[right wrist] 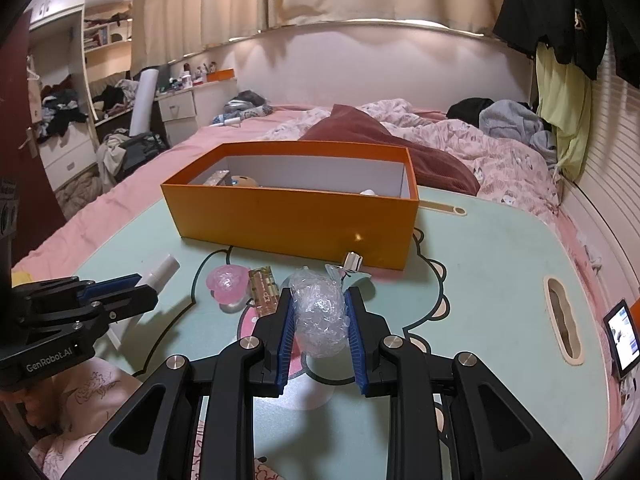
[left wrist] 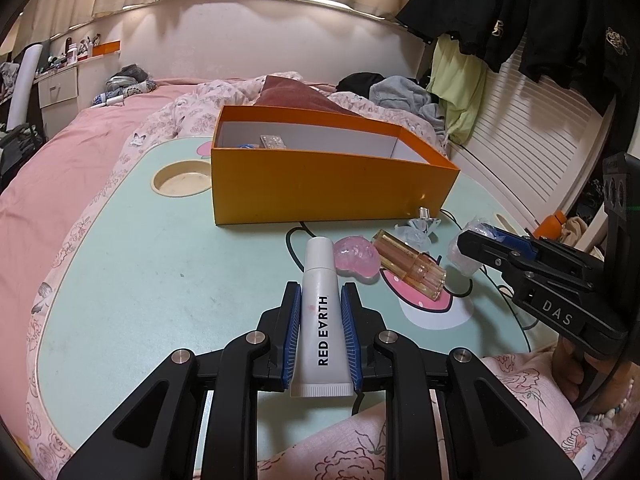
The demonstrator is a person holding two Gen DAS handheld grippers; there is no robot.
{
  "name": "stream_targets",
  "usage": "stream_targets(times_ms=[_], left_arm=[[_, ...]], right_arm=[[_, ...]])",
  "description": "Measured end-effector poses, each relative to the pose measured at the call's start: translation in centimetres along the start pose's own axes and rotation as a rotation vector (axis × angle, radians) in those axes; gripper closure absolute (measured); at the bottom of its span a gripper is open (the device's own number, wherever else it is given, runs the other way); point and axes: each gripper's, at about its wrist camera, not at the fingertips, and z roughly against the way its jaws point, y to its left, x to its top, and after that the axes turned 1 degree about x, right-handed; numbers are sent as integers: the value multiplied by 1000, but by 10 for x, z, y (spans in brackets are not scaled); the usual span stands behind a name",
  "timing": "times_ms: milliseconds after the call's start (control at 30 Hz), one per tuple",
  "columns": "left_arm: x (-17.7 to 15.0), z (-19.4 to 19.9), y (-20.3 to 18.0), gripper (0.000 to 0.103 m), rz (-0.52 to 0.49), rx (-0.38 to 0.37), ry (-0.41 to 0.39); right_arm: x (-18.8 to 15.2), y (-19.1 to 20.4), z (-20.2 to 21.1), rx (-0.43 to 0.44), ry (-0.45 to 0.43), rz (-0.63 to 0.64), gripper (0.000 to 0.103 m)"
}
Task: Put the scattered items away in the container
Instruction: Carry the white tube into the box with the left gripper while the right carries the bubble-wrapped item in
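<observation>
From the left wrist, my left tool [left wrist: 320,300] grips the white tube [left wrist: 319,316] just above the desk [left wrist: 140,272], the orange box [left wrist: 320,188] beyond. From the right wrist, my right tool [right wrist: 320,312] clamps the bubble-wrap bundle [right wrist: 320,312] near the box's front wall.

1. Left gripper [left wrist: 320,300]: blue pads clamped on a white tube [left wrist: 320,316], cap end nearest the camera.
2. Orange box [left wrist: 320,184]: open-topped, toward the far edge of the green lap table [left wrist: 140,264].
3. Pink jelly piece [left wrist: 356,260], amber bottle [left wrist: 410,266]: lying between tube and right gripper [left wrist: 466,240].
4. Right gripper: closed on crinkled clear wrap [left wrist: 460,256], near the table's right edge.
</observation>
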Motion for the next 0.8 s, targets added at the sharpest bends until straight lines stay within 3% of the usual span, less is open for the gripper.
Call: stream_targets(times_ms=[300, 633, 800], left_arm=[[18, -3, -10, 81, -56, 4, 10], [93, -11, -9, 81, -93, -6, -30], [129, -39, -4, 81, -42, -21, -16]], right_arm=[[7, -6, -1, 13, 21, -30, 80], [61, -37, 0, 65, -54, -156, 79], [97, -50, -17, 84, -73, -174, 78]])
